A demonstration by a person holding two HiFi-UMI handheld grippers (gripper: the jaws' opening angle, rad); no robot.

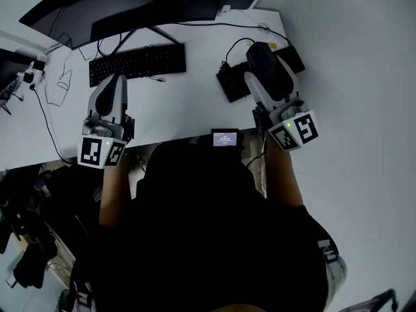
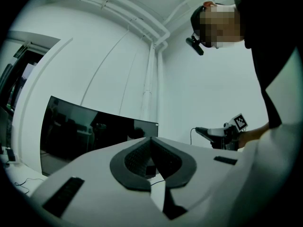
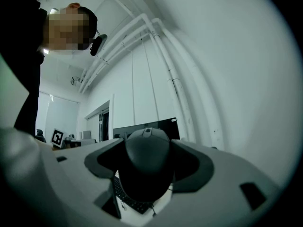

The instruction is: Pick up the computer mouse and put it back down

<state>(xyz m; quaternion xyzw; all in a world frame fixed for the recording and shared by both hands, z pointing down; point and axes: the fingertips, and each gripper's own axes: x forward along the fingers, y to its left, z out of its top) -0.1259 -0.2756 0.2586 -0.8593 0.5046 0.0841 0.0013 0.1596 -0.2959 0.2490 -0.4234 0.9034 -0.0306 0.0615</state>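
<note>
My right gripper (image 1: 265, 69) is shut on the black computer mouse (image 1: 261, 56) and holds it in the air over the right end of the white desk (image 1: 188, 106). In the right gripper view the mouse (image 3: 145, 161) fills the space between the two jaws, its scroll wheel up and facing away from the camera. My left gripper (image 1: 116, 84) hovers over the desk just in front of the black keyboard (image 1: 138, 62). Its jaws (image 2: 151, 142) are closed together with nothing in them. The right gripper (image 2: 221, 132) also shows far off in the left gripper view.
A wide dark monitor (image 1: 149, 2) stands at the back of the desk. A small black keypad (image 1: 229, 83) lies under the raised mouse, with cables (image 1: 234, 44) around it. A small screen device (image 1: 224, 138) sits at the desk's front edge. Dark clutter fills the floor at lower left.
</note>
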